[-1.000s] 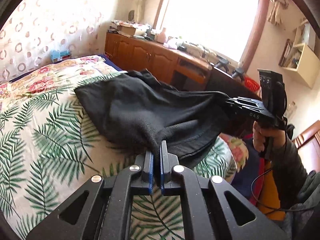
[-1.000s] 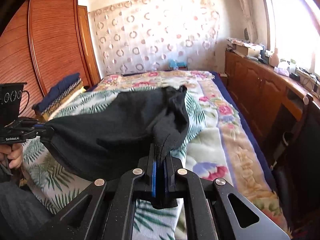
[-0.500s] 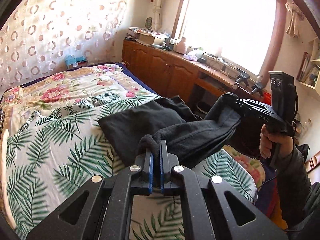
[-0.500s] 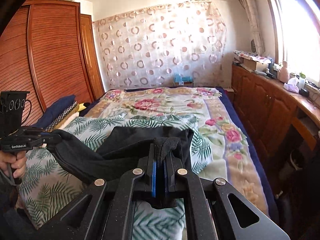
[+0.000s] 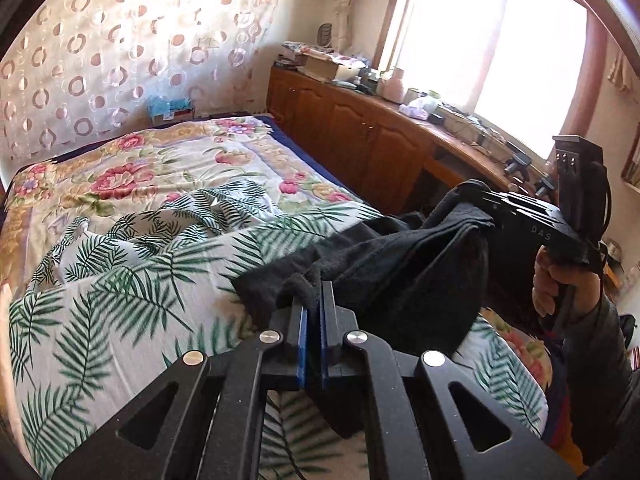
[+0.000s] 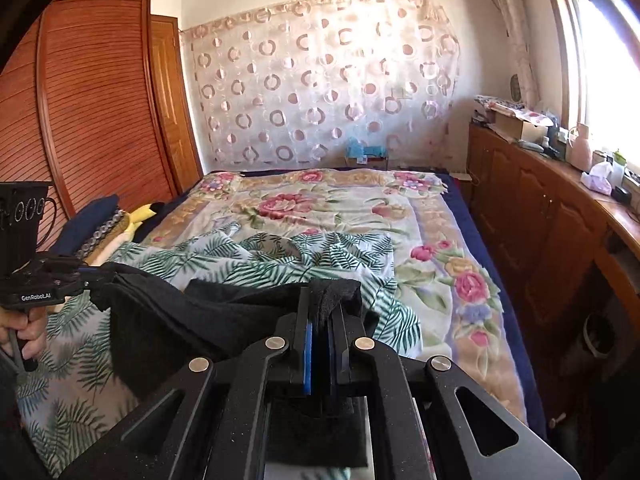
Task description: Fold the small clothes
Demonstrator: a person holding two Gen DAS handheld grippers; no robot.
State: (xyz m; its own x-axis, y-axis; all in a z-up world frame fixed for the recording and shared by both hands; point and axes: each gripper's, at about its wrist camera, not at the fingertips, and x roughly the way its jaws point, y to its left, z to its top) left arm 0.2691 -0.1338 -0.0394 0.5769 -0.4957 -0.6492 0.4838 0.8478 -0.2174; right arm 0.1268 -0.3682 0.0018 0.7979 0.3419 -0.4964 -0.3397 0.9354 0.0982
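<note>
1. The black garment [image 5: 400, 264] hangs slack between my two grippers over the near edge of the bed, one part of it trailing onto the leaf-print sheet [image 5: 132, 280].
2. My left gripper [image 5: 312, 304] has its jaws closed on a bunched corner of the cloth; fabric pokes up between the blue pads.
3. My right gripper [image 6: 322, 312] is clamped the same way on the opposite corner, with a tuft of cloth standing above the jaws and a flap hanging down below them.
4. As I judge it, the fold is hardly begun: the garment is lifted and loosely doubled over itself, not laid flat, and no clean crease shows. It has yet to be spread on the bed, folded and set down.
5. The bed [image 6: 436, 248] carries a floral cover under the crumpled leaf-print sheet, which may make a poor flat surface unless smoothed.
6. Some folded bedding [image 6: 100, 220] lies at the bed's far left side by a wooden wardrobe [image 6: 92, 100].
7. A curtain with ring patterns [image 6: 320, 92] covers the far wall; a wooden desk [image 5: 372, 136] cluttered with small items runs under the bright window [image 5: 500, 40].
</note>
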